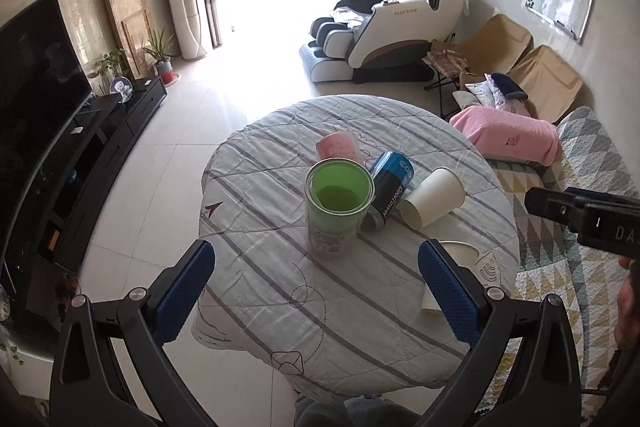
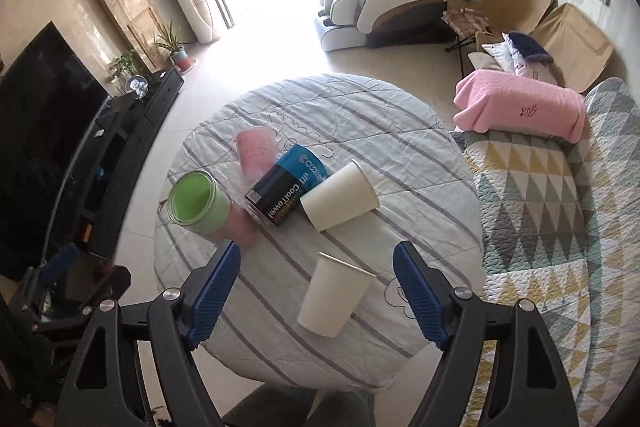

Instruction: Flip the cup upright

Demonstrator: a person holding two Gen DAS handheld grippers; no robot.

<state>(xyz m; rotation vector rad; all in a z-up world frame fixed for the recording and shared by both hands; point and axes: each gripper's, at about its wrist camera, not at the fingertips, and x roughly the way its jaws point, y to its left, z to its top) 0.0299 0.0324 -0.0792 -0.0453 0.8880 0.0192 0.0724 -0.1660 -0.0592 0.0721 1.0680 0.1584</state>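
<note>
Here, nearest the lenses, both tongs are seen spread wide and holding nothing: the left gripper (image 1: 316,283) is hung above the near edge of the round table (image 1: 280,327), and the right gripper (image 2: 316,291) is hung with the near paper cup (image 2: 334,297) framed between its blue pads (image 2: 216,287), though no contact is made.

That near paper cup, lying tipped on its side with its mouth turned away from the camera, is judged the likeliest thing to be righted; it is found nearer than the green cup (image 2: 198,203) and to its right. The green cup itself is stood upright already, mouth up. Just beyond and right of it, the blue and black can (image 2: 286,187) is laid on its side, touching or nearly touching the second paper cup (image 2: 340,201), which is also toppled, further right of the green cup. Behind the green cup, the pink cup (image 2: 256,153) is seen lying down.

Several risks are foreseen. A thin paper wall could be crushed if the jaws were closed hard. A round cup on a loose, wrinkled cloth could be rolled away by a glancing finger, possibly off the table edge. The cloth could be snagged and dragged, so that the upright green cup is upset.
</note>
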